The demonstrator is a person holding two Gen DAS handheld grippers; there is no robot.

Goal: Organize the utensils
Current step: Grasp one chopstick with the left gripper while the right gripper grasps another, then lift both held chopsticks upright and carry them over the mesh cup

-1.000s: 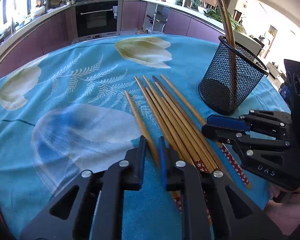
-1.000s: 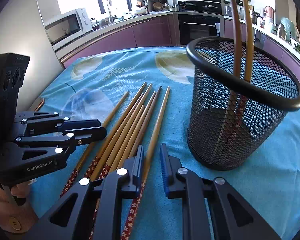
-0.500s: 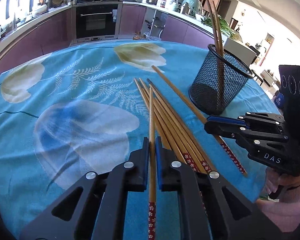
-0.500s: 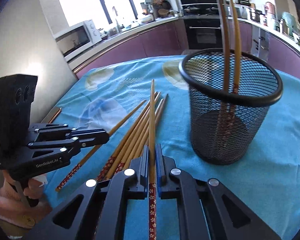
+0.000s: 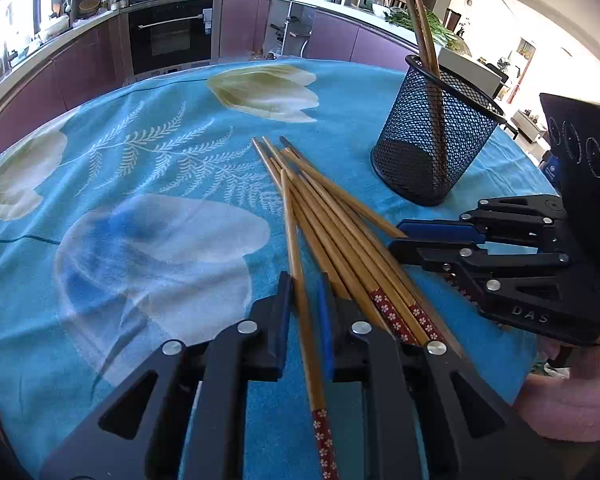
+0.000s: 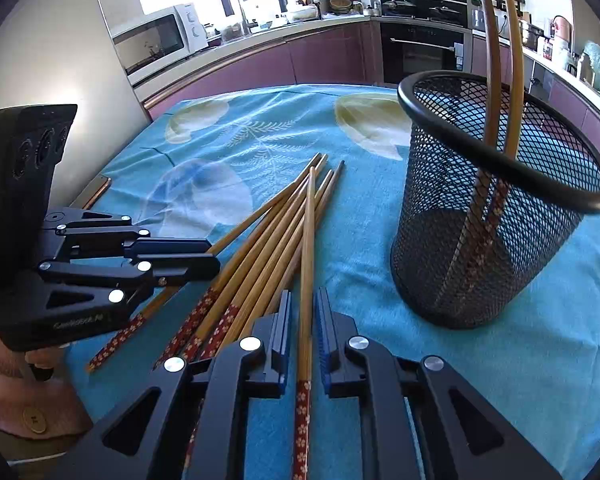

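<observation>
Several bamboo chopsticks (image 5: 340, 216) (image 6: 268, 248) with red flowered ends lie fanned on the blue cloth. A black mesh cup (image 5: 432, 148) (image 6: 500, 240) stands to their right with two chopsticks (image 6: 492, 60) upright in it. One chopstick (image 5: 296, 240) runs between the jaws of my left gripper (image 5: 304, 280), which are opening, with a thin gap at each pad. My right gripper (image 6: 303, 294) is also opening around another chopstick (image 6: 308, 240), its pads just off it. Both chopsticks' far tips rest on the pile. Each gripper shows in the other's view (image 5: 396, 236) (image 6: 214, 256).
The round table wears a blue flowered cloth (image 5: 140, 200); its edge (image 6: 96, 192) is near on the left. Pink sleeves (image 5: 572, 396) hold the grippers. Kitchen counters, an oven (image 5: 168, 32) and a microwave (image 6: 156, 40) stand behind.
A second ago both grippers stood open over the pile. Half a second ago each had shut on a chopstick. Now the jaws have parted slightly and the chopsticks' tips rest on the pile.
</observation>
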